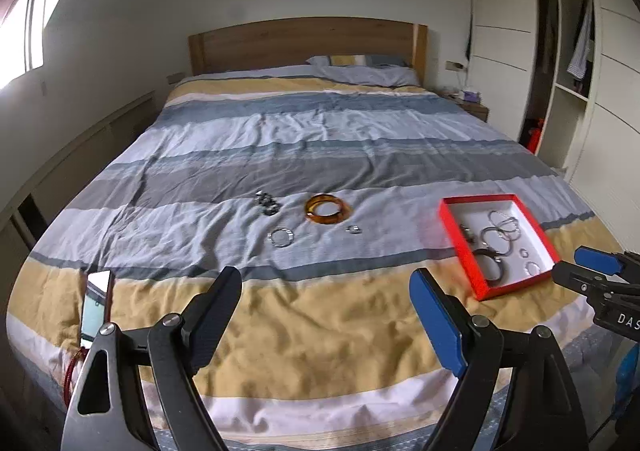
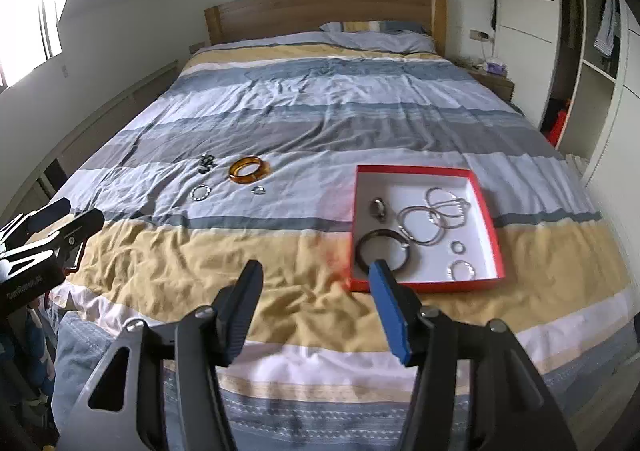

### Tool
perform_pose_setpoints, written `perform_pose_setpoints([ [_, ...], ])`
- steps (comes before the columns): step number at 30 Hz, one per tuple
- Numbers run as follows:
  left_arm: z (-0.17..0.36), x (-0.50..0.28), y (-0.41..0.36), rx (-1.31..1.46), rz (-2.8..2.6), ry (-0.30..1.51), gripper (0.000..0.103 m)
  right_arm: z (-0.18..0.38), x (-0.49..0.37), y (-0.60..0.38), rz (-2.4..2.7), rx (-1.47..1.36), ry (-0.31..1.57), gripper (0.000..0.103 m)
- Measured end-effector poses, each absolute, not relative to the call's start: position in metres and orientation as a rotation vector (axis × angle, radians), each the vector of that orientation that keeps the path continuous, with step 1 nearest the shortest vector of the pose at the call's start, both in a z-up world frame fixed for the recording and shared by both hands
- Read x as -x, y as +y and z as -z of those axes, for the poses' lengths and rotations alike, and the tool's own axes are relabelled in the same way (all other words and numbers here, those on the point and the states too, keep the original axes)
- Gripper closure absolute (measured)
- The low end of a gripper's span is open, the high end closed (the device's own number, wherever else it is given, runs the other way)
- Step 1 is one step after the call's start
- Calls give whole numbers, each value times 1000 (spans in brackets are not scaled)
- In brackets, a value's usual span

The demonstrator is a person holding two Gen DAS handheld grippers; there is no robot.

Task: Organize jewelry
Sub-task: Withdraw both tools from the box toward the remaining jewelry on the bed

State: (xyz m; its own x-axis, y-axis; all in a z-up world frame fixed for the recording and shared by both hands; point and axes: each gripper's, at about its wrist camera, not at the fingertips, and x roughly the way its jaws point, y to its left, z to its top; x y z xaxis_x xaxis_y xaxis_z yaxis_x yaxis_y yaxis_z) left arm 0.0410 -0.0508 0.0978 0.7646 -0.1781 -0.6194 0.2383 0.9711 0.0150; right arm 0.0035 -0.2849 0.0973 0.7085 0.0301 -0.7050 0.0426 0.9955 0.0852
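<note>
With several rings and bangles already in the red box [image 2: 425, 284], looks mid-task: four pieces left loose on the bed [image 1: 320, 331]. Amber bangle [image 1: 328, 209], dark beaded piece [image 1: 267, 203], silver bracelet [image 1: 281, 237] and small ring [image 1: 353, 229] sit mid-width, well back from the foot edge; box toward the right edge, near the foot. Next move probably: reach forward over the foot edge to a loose piece, close on it, carry to box. Thin ring on soft duvet likely fiddly. Left gripper [image 1: 324, 291] fingers spread wide, holding nothing, hovering above the foot of the bed. Right gripper [image 2: 316, 283] same: wide apart, empty, blue finger [image 2: 390, 315] overlapping the box's near rim in view; contact unclear.
</note>
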Motion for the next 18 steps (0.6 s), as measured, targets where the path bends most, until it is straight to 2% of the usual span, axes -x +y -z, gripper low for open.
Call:
perform_pose_setpoints([
  [9,-65,-70,-13,-42,150,715,18,-84,-36,-263,-58,-74,801,48],
  [18,-11,-124,28,16,137,796,19,-37,-97,-253,-107,-93,869,48],
])
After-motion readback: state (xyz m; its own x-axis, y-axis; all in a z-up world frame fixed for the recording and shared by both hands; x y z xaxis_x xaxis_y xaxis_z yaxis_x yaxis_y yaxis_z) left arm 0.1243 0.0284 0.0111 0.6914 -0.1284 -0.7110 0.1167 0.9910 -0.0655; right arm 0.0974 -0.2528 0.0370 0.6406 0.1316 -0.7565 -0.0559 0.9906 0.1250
